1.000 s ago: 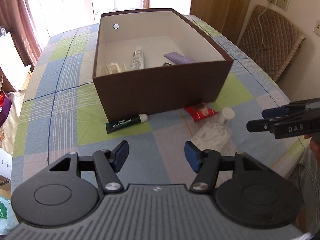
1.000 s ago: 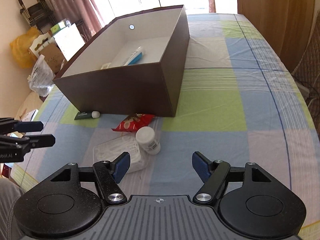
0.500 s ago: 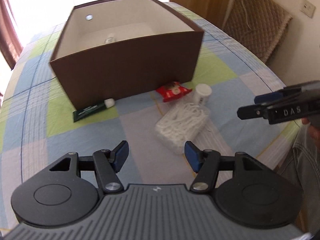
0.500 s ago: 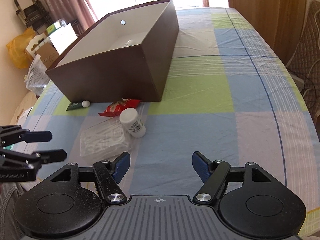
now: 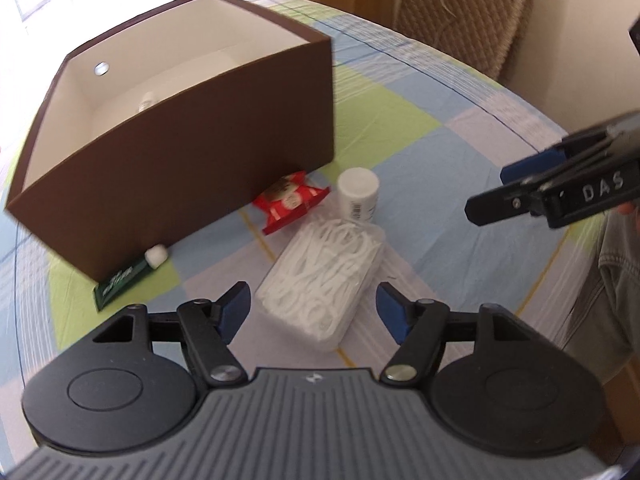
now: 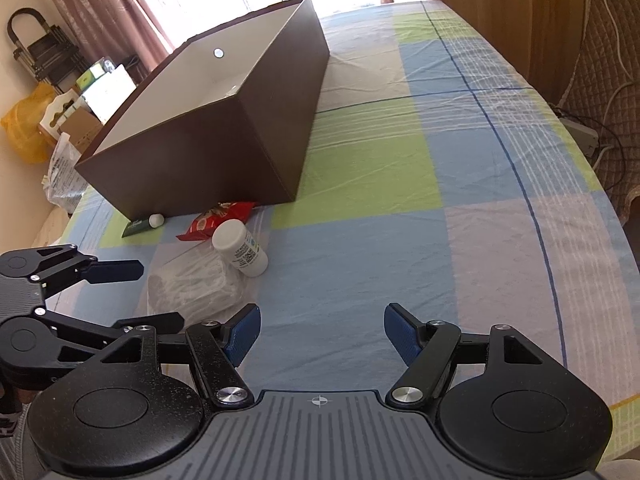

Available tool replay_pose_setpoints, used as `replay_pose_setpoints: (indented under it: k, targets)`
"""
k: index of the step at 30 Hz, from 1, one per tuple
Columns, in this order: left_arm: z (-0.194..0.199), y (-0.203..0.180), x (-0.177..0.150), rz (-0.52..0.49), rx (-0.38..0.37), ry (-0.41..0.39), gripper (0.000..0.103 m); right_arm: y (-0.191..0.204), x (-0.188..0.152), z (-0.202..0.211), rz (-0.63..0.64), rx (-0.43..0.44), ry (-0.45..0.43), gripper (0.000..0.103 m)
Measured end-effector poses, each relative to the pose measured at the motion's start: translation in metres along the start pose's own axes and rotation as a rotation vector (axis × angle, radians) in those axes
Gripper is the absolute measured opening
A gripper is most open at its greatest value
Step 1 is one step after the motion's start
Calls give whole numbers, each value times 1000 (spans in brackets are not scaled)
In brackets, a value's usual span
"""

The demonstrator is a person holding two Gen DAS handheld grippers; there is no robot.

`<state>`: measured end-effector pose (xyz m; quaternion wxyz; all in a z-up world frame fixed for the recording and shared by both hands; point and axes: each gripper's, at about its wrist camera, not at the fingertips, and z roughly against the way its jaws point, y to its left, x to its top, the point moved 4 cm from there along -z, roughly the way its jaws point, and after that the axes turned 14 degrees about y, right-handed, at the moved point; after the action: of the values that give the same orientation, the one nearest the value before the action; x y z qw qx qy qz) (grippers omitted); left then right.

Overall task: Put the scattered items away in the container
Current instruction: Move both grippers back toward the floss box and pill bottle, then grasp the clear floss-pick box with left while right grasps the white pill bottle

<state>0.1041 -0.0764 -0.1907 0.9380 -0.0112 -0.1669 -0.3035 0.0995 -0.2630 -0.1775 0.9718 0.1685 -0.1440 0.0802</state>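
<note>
A brown box (image 5: 192, 152) with a white inside stands on the checked tablecloth, also in the right wrist view (image 6: 208, 152). In front of it lie a dark green tube (image 5: 128, 280), a red snack packet (image 5: 292, 202), a white bottle (image 5: 358, 196) and a clear bag of white picks (image 5: 324, 280). My left gripper (image 5: 314, 308) is open, its fingers either side of the bag's near end. My right gripper (image 6: 320, 334) is open over bare cloth, right of the bottle (image 6: 240, 248) and the bag (image 6: 192, 284).
The right gripper (image 5: 560, 188) reaches in from the right in the left wrist view. A quilted chair (image 5: 464, 12) stands past the table's far right edge. Bags and cartons (image 6: 60, 120) sit on the floor to the left. A person's trouser leg (image 5: 612, 264) is near the table edge.
My left gripper has moved forward and down, so the bag of picks now lies between its fingers. The right gripper has drawn back and right; both stay open.
</note>
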Motion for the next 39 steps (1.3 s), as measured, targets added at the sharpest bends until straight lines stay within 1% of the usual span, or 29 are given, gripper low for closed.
replay_pose_setpoints:
  k: [10, 13, 18, 21, 27, 32, 36, 39]
  targets:
    - [-17, -3, 10, -54, 14, 9, 68, -4, -1, 4, -15, -16, -10, 75]
    - [-22, -3, 11, -68, 5, 13, 67, -4, 0, 4, -14, -19, -9, 75]
    - [-22, -1, 9, -85, 9, 7, 58, -1, 1, 1, -1, -30, -1, 75]
    - [-17, 7, -2, -41, 25, 8, 57, 1, 1, -2, 14, -38, 10, 75]
    - [-8, 33, -31, 92, 54, 15, 57, 13, 1, -7, 70, -46, 19, 75]
    - [-7, 44, -38, 162, 67, 14, 57, 28, 5, -13, 137, -64, 9, 75]
    - [-11, 50, -41, 200, 61, 39, 57, 37, 10, -19, 154, -66, 4, 75]
    - [-13, 53, -42, 220, 51, 40, 57, 43, 17, -26, 166, -74, 3, 75]
